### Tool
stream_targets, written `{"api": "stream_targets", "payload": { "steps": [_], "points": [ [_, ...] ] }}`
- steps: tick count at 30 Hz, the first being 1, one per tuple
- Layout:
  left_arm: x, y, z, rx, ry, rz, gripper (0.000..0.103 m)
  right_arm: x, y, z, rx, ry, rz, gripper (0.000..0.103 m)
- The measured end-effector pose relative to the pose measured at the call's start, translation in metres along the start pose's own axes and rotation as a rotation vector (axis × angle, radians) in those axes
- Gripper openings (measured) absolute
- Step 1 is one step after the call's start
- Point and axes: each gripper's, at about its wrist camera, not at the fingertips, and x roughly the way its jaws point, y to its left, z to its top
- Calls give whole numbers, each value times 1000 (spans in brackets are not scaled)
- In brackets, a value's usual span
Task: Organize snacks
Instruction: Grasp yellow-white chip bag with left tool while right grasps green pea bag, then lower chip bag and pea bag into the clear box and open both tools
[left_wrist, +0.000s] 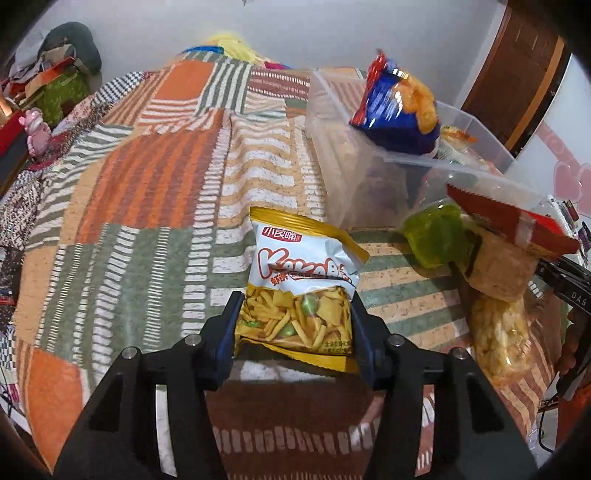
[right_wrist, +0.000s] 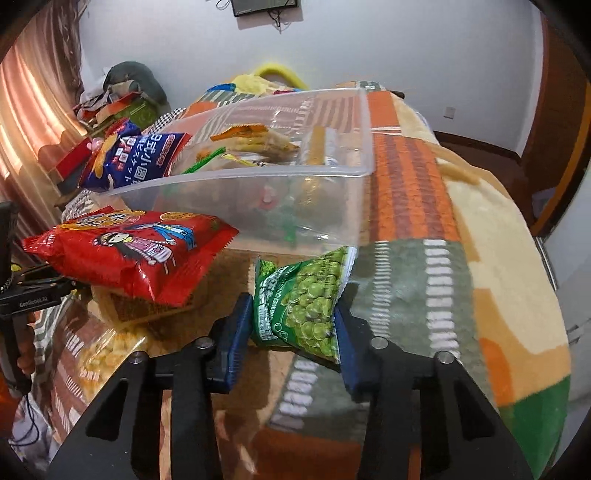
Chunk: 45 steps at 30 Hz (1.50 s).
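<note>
With each hand-held gripper clamped, the left hand-held gripper (left_wrist: 295, 325) on the white-and-yellow foil mixed-snack packet (left_wrist: 301, 280) and the right hand-held gripper (right_wrist: 293, 325) on the green plastic pea packet (right_wrist: 304, 302), both packets are best lifted clear of the rim of the clear plastic bin (right_wrist: 258, 177) ahead before release.

A home bedroom: patchwork blanket (left_wrist: 155, 192) on a bed, wooden door (left_wrist: 517, 74)

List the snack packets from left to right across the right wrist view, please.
Red cartoon-print packet → blue packet with white lettering, sitting higher up → green pea packet held in the right tool.
</note>
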Motion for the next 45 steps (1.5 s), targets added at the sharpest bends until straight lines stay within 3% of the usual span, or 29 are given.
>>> {"api": "stream_targets", "payload": {
  "steps": [3,5,13,23,30,45],
  "points": [
    [-18,-3,2,5,-32,-4,53,-8,-5,0,9,-18,-8,31],
    [-31,-6,6,9,-59,-6,53,-12,-7,1,13,-29,-8,20],
    [-76,-28,34,40,-172,-51,53,-35,-7,10,1,-116,-16,21],
    [-90,-68,80,98,-252,-111,53,-65,-4,46,-19,-281,-3,21],
    [-63,-90,104,107,-216,-152,53,-58,7,68,-42,-319,6,21],
    [11,-122,145,112,-96,-177,54,-1,11,91,-47,-228,3,21]
  ]
}}
